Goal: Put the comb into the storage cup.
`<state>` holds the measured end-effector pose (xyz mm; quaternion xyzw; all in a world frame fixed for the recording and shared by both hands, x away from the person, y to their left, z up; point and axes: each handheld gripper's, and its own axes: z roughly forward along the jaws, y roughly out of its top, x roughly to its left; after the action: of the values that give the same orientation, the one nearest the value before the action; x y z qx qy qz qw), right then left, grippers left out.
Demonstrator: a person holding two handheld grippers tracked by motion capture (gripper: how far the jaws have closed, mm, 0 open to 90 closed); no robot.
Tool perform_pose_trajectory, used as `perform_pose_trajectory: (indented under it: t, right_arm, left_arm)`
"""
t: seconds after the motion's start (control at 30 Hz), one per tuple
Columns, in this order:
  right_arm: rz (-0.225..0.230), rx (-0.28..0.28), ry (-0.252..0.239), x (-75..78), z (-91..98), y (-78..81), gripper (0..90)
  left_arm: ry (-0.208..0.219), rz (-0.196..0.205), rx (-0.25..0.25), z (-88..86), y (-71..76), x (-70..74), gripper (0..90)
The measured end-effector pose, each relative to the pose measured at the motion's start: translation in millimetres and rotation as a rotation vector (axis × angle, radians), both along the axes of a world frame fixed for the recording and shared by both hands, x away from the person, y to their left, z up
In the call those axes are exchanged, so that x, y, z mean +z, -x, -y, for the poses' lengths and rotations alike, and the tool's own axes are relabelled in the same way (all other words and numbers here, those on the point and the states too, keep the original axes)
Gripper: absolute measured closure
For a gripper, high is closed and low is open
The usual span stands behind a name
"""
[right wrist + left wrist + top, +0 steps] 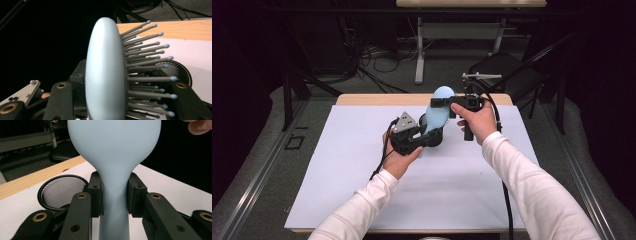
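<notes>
A pale blue hairbrush (438, 116) is held above the white table cover, head pointing away from the person. My left gripper (431, 138) is shut on its narrow neck; in the left gripper view both pads (96, 192) press the neck of the hairbrush (115, 150) from either side. My right gripper (438, 103) comes in from the right and is shut on the brush head. In the right gripper view one jaw lies against the smooth back of the hairbrush (105, 70) and the other sits among the grey bristles (147, 62).
A round black mesh strainer (61, 191) lies on the white sheet (362, 165) just beyond the left gripper, and the strainer (178, 70) also appears behind the bristles. The wooden table edge (377, 99) runs along the far side. A dark chair (502, 65) stands behind the table.
</notes>
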<state>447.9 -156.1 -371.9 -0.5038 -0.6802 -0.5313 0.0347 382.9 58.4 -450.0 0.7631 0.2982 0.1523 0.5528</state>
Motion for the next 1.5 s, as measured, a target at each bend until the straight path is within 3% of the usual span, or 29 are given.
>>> perform_pose_trajectory:
  t: [0.8,1.5]
  right_arm:
    - [-0.034,-0.014,-0.013,-1.1,0.1,0.2,47.0]
    - [-0.014,-0.036,-0.004,1.4,3.0,-0.1,47.2]
  left_arm:
    - [0.006,0.001,0.005,-0.7,0.0,-1.7,68.8]
    - [0.018,-0.010,0.028,-1.0,1.6,-3.3,53.2]
